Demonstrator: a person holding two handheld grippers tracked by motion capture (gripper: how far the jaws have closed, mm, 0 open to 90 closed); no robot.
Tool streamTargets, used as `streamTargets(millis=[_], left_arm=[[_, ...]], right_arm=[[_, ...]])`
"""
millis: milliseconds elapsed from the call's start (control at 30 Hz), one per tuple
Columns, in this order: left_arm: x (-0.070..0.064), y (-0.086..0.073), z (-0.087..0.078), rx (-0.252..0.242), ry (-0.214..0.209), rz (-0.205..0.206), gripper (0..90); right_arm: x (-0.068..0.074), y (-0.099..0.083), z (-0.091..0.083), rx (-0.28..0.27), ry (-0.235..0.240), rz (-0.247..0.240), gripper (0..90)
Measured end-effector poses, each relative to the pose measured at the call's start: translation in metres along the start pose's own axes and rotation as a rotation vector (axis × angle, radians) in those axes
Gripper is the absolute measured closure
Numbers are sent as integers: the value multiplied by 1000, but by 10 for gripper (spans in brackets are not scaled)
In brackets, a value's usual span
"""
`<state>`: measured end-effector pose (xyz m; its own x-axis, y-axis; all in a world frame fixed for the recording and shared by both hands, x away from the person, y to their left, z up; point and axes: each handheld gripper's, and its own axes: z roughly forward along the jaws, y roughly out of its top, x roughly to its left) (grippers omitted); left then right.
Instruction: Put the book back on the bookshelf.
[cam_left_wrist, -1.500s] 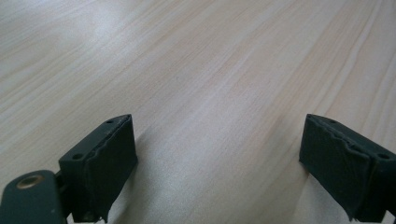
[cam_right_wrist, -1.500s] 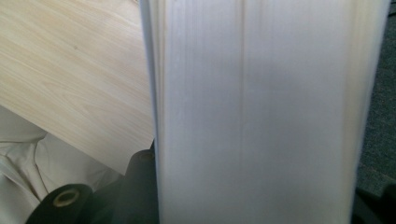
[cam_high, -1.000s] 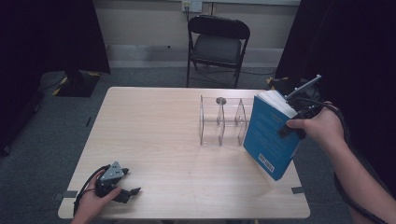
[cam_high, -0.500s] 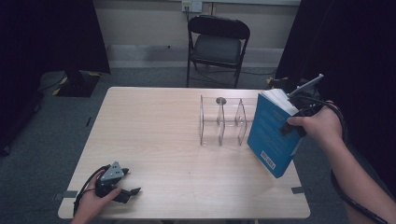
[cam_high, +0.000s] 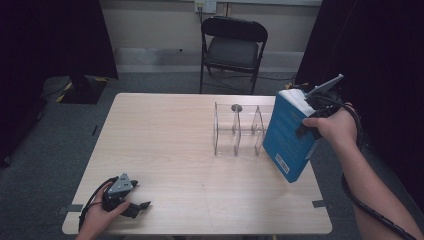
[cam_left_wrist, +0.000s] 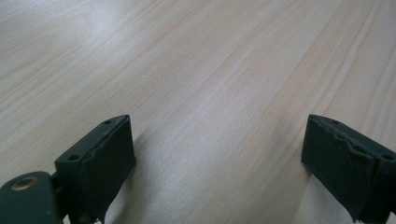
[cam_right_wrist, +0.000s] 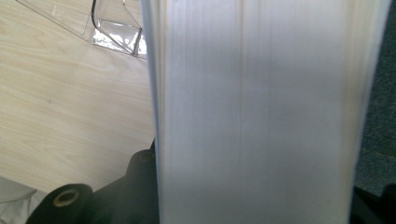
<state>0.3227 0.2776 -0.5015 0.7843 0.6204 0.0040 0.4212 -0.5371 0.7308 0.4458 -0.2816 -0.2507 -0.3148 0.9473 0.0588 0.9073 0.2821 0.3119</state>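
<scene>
A thick blue book (cam_high: 288, 137) hangs tilted above the table's right side, held by my right gripper (cam_high: 312, 117), which is shut on it. In the right gripper view its white page edge (cam_right_wrist: 261, 112) stands between the jaws. A clear acrylic divider rack (cam_high: 239, 129) stands on the table just left of the book, and its corner (cam_right_wrist: 116, 32) shows past the pages. My left gripper (cam_high: 137, 206) rests on the table at the front left, open. Its two black jaws stand wide apart over bare wood (cam_left_wrist: 219, 116), with nothing between them.
The light wooden table (cam_high: 165, 140) has bare room across its left and middle. A black folding chair (cam_high: 232, 45) stands behind the far edge. Dark curtains hang at both sides, and grey carpet surrounds the table.
The right gripper has carried the book slightly to the right and a little higher, away from the rack. The left gripper has stayed where it was.
</scene>
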Motion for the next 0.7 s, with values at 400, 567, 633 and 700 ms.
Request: streamTargets(millis=[400, 567, 633, 700], left_arm=[[0, 0, 0, 1, -4, 1, 79], [0, 0, 1, 2, -7, 1, 73], [0, 1, 0, 11, -2, 5, 68], [0, 1, 0, 11, -4, 5, 66]], right_arm=[[6, 12, 11, 18, -28, -6, 619], [4, 16, 11, 15, -33, 12, 618], [4, 18, 10, 16, -37, 16, 618], [3, 20, 10, 17, -35, 24, 618]])
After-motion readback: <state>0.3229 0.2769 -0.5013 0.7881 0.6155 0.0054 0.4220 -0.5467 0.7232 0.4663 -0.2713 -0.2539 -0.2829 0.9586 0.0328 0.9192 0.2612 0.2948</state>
